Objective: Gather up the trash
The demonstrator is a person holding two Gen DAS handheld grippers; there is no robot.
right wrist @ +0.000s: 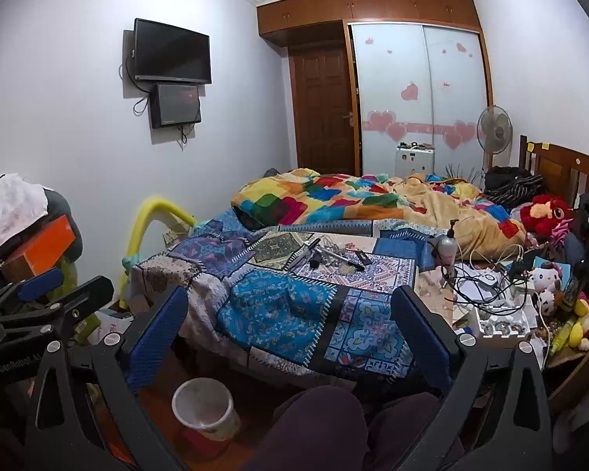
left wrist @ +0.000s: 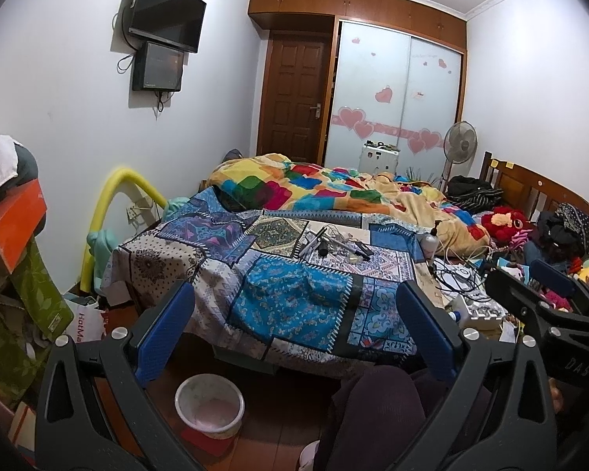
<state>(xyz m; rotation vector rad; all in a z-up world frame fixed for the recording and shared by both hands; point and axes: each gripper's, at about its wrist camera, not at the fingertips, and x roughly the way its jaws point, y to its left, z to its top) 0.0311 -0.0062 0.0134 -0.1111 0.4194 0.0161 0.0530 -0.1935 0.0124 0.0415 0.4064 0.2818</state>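
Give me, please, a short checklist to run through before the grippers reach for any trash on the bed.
1. Left gripper open and empty: ok.
2. Right gripper open and empty: ok.
3. Bin on the floor in front of the bed, open at the top: ok.
4. Small clutter on the bedspread in view: ok.
5. Which pieces are trash: cannot tell, too small.
6. Knees near the bin, may crowd the drop: cannot tell.

White round bin (left wrist: 209, 406), upright and open on the floor beside the bed, seemingly empty inside.
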